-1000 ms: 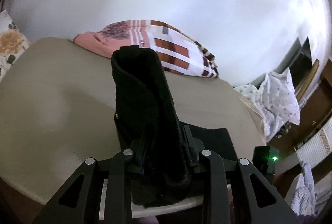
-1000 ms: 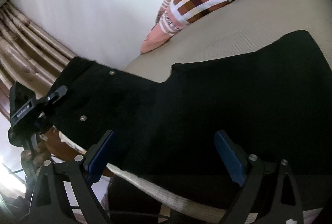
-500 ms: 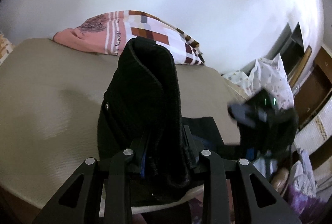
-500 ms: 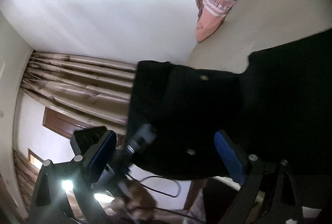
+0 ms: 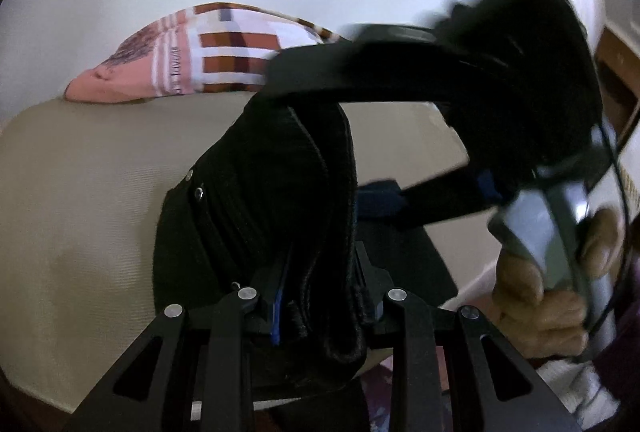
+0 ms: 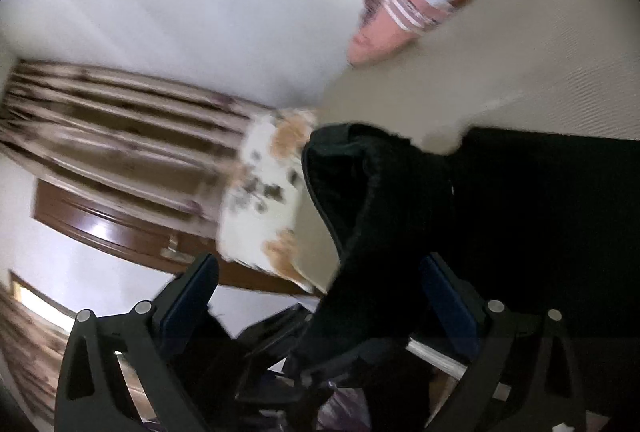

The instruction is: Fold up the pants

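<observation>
left wrist: black pants [image 5: 280, 192] bunched upright in left tool [image 5: 320, 304].

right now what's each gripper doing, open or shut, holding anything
Left gripper: shut on the bunched black pants.
Right gripper: fingers spread wide open, holding nothing; a fold of the pants lies between them.
</observation>
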`<control>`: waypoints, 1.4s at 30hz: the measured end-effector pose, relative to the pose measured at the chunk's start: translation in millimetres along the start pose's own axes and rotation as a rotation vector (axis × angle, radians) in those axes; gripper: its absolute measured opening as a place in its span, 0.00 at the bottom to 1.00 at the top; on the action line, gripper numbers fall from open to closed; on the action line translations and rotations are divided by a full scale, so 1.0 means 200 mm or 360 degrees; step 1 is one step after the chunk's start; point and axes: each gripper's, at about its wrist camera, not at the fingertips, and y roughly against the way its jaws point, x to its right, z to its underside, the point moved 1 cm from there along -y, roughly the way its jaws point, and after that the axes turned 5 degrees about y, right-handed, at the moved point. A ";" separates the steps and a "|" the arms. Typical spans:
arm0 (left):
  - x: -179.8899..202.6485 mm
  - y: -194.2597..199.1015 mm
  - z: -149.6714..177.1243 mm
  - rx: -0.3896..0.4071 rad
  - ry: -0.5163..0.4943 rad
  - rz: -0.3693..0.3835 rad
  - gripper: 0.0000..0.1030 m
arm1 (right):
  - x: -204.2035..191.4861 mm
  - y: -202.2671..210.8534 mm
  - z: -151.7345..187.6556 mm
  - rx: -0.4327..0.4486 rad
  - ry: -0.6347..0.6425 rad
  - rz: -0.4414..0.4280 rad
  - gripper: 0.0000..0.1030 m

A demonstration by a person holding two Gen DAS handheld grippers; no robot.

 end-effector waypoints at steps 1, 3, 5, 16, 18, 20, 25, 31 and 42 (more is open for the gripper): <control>0.02 -0.02 0.01 -0.0006 -0.0029 -0.0017 0.28 | 0.01 -0.01 0.00 -0.0019 -0.0011 0.0030 0.97; 0.06 -0.06 0.04 -0.0006 -0.0084 -0.0063 0.28 | 0.03 -0.01 0.02 -0.0061 0.0018 0.0128 0.82; 0.08 -0.08 0.05 0.0014 -0.0096 -0.0094 0.28 | 0.06 -0.01 0.03 -0.0094 0.0062 0.0244 0.49; 0.26 -0.19 -0.02 -0.0007 -0.0171 0.0021 0.28 | 0.36 0.32 0.10 0.0179 -0.0120 0.0032 0.19; 0.31 -0.23 -0.05 -0.0019 -0.0183 0.0061 0.29 | 0.39 0.39 0.11 0.0228 -0.0136 0.0018 0.19; 0.37 -0.27 -0.06 -0.0032 -0.0211 0.0084 0.29 | 0.43 0.47 0.12 0.0273 -0.0164 0.0003 0.19; 0.48 -0.42 -0.07 -0.0124 -0.0211 0.0173 0.30 | 0.55 0.61 0.15 0.0359 -0.0233 0.0025 0.18; 0.56 -0.63 -0.02 -0.0261 -0.0228 0.0209 0.30 | 0.76 0.69 0.22 0.0404 -0.0363 0.0048 0.17; 0.62 -0.75 0.04 -0.0348 -0.0221 0.0294 0.45 | 1.00 0.72 0.31 0.0466 -0.0508 -0.0022 0.14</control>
